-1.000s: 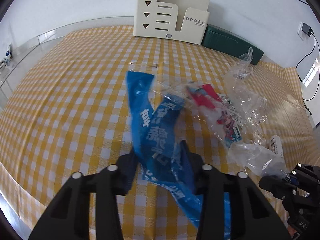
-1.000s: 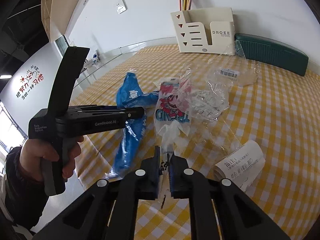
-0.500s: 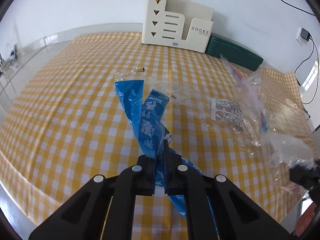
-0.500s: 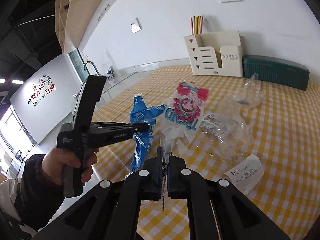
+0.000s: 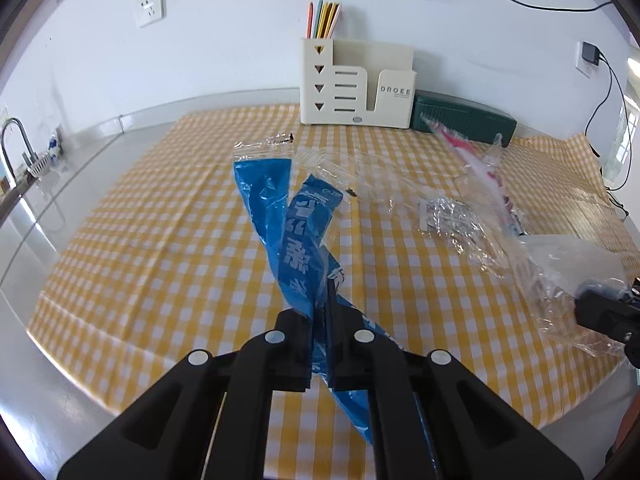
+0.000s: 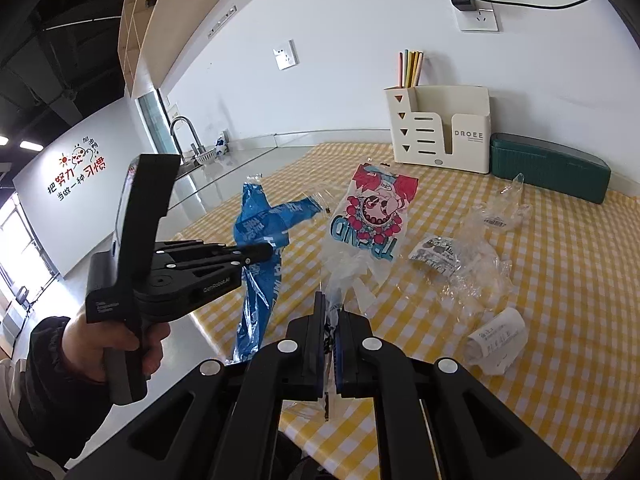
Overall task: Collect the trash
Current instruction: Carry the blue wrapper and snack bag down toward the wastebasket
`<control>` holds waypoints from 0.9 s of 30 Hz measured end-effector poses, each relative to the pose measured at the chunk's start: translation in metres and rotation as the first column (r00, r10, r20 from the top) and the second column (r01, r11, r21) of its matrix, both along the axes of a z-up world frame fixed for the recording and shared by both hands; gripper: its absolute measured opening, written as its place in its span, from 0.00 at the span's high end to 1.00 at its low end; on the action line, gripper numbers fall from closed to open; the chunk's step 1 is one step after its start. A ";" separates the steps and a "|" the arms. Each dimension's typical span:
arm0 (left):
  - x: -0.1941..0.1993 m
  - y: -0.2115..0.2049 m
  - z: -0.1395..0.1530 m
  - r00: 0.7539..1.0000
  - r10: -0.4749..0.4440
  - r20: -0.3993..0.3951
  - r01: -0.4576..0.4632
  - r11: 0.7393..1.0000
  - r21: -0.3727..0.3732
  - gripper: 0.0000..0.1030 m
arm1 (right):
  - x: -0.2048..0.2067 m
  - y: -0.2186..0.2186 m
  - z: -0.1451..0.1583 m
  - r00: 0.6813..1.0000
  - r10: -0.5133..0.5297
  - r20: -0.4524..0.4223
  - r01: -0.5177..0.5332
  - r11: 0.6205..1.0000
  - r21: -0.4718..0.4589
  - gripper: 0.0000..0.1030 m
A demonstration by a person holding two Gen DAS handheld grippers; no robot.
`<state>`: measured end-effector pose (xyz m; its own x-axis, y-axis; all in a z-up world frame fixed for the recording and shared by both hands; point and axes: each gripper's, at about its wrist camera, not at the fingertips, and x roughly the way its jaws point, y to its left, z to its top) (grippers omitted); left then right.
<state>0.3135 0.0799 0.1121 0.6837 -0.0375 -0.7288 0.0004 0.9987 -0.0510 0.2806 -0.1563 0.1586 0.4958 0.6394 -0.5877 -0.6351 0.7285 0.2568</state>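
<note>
Left hand (image 6: 116,344): in the right wrist view it was wrapped around the pistol-style handle of its tool, a dark sleeve (image 6: 44,384) covering the forearm, out past the table's left edge.
Left gripper (image 5: 320,312): tilted downward over the near side of the table, jaws clenched on the blue wrapper (image 5: 288,232); seen side-on from the right wrist camera (image 6: 260,254), its fingers reached level toward the right.
Blue wrapper: lifted clear of the yellow checked tablecloth (image 5: 160,240), its clear sealed end standing up beyond the jaws and a long tail hanging down below them (image 6: 256,304).
Right gripper (image 6: 329,320): pointed downward across the table, jaws pinched on the clear neck of the cartoon-printed bag (image 6: 372,216).
Cartoon-printed bag: raised off the cloth, printed face toward the right wrist camera; in the left wrist view it showed only edge-on as a pink streak (image 5: 476,164).
Loose trash on the table: crumpled clear plastic (image 6: 480,264), a clear bag with a barcode label (image 6: 500,216) and a rolled paper slip (image 6: 496,336).
Only in the right wrist view: the hand, the sleeve and the paper slip.
Only in the left wrist view: the right gripper's tip as a dark block (image 5: 604,316) at the right edge, under crinkled film.
Back of table: cream file holder (image 5: 360,84), green case (image 5: 464,120) beside it.
</note>
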 end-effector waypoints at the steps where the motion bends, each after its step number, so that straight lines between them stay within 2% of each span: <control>1: -0.005 0.000 0.001 1.000 0.000 0.004 0.000 1.000 0.005 0.95 | -0.004 0.001 0.000 1.000 0.003 0.000 -0.003 1.000 -0.004 0.92; 16: -0.115 -0.018 -0.003 0.999 -0.014 0.030 0.013 0.999 0.029 0.95 | -0.102 -0.014 -0.009 1.000 0.017 -0.003 -0.017 1.000 -0.005 0.92; 22: -0.163 -0.034 -0.020 1.000 -0.019 0.020 0.019 0.999 0.029 0.95 | -0.139 -0.024 -0.026 0.999 0.026 -0.029 -0.026 1.000 -0.006 0.92; 27: -0.204 -0.047 -0.046 1.000 0.008 -0.011 -0.008 1.000 0.027 0.95 | -0.175 -0.031 -0.048 0.997 0.054 -0.049 -0.055 0.998 -0.018 0.92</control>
<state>0.1097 0.0329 0.0663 0.6756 -0.0124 -0.7371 -0.0082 0.9997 -0.0244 0.1056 -0.1878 0.1103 0.4311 0.6530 -0.6227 -0.6609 0.6983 0.2747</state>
